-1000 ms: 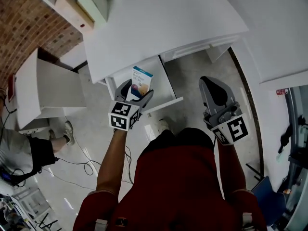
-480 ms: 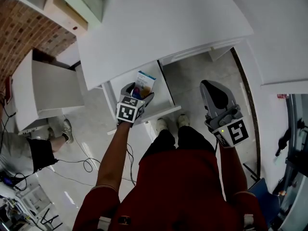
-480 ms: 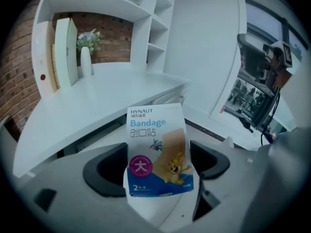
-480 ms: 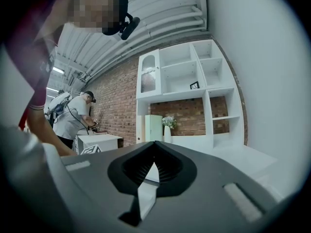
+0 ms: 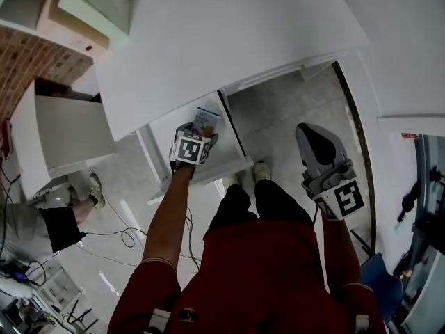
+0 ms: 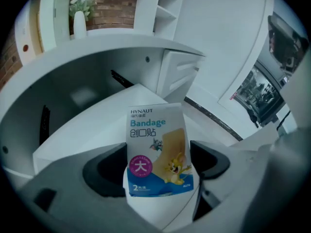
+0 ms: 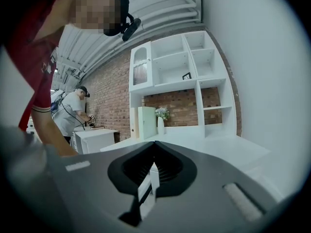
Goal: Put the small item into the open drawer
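Observation:
The small item is a bandage box (image 6: 156, 130), white and blue with a cartoon on it. My left gripper (image 5: 198, 132) is shut on its lower part, and the box (image 5: 206, 119) sticks out upright beyond the jaws. It hangs over the open white drawer (image 5: 231, 145), pulled out from under the white desk (image 5: 229, 40). In the left gripper view the drawer floor (image 6: 104, 113) lies right behind the box, with the dark rail cavity further back. My right gripper (image 5: 311, 132) is shut and empty, held to the right over the floor.
A white cabinet (image 5: 62, 138) stands left of the drawer. Another person's legs (image 5: 59, 218) and cables (image 5: 125, 239) are on the floor at the left. My own feet (image 5: 247, 176) are just in front of the drawer. A white shelf unit (image 7: 180, 76) stands against a brick wall.
My left gripper has carried the bandage box forward, from the drawer's front edge to further in over the drawer, near the desk's edge. The right gripper has stayed put.

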